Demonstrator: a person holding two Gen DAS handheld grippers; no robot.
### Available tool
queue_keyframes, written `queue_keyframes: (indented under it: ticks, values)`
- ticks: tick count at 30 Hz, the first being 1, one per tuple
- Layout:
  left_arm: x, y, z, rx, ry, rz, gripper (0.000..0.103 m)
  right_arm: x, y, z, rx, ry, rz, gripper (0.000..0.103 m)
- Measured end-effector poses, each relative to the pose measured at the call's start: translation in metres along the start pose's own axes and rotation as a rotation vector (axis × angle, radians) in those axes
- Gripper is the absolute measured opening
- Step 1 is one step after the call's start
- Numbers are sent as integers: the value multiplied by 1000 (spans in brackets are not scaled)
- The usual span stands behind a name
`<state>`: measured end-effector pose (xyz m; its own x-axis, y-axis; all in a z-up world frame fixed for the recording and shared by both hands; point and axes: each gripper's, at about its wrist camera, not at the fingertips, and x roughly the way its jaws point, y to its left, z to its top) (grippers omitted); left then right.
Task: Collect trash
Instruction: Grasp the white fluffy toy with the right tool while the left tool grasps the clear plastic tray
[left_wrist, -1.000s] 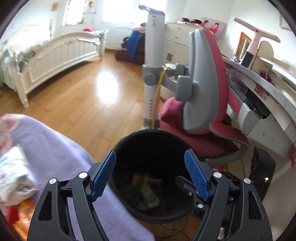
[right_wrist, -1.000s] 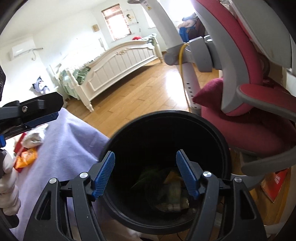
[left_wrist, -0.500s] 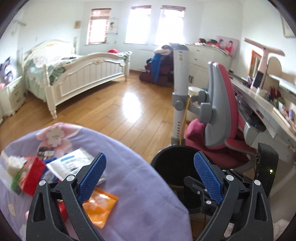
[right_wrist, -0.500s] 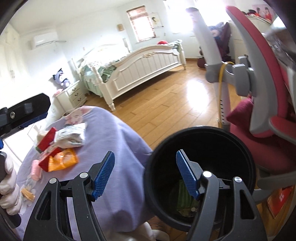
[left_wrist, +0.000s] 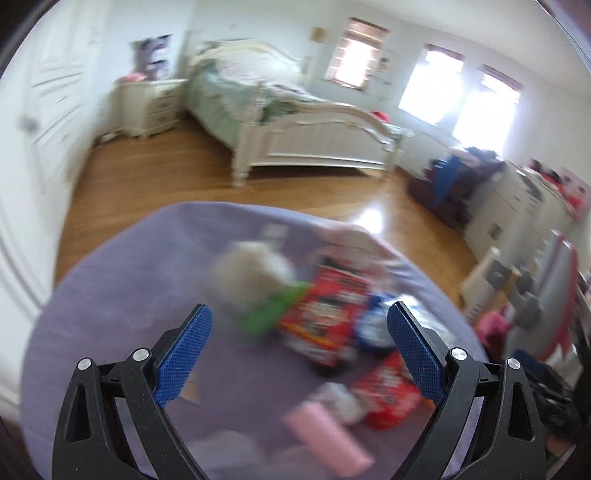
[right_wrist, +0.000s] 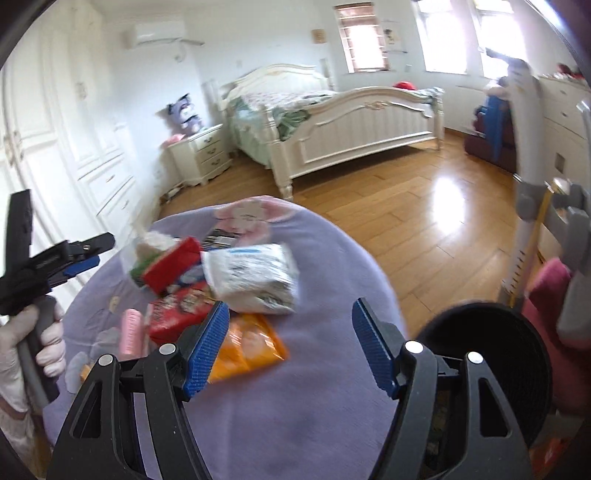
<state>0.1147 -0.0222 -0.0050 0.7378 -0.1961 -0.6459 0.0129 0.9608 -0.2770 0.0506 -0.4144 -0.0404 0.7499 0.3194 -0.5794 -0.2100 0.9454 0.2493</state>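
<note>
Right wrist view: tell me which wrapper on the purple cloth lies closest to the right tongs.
The orange packet: it lies right beside the left finger of the right tongs, nearer than the white packet and the red ones farther back.

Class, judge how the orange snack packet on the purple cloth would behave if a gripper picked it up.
The orange snack packet lies flat and creased, so it is probably light and floppy. Its surface looks glossy, so it may slip between the fingers. Lying flat on the purple cloth, it should not roll.

bare purple tablecloth (right_wrist: 314, 406) lies open nearest; wrappers (right_wrist: 251, 275) crowd its far side, black bin (right_wrist: 491, 362) at its right edge.
</note>
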Motion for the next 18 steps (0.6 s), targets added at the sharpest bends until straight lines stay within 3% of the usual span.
queue_keyframes:
  ticks: [4,7,13,18]
  values:
    - [22,50,14,-40,74,54,90,28,43,32,-94,76,107,65]
    - [40,68,20,-97,141,-29,88,56,78,58,-140,141,205,61]
    - [64,67,22,-81,199,-48,88,124,142,97,-208,248,273,61]
    - [67,73,17,-85,199,-66,88,181,171,104,-182,376,311,61]
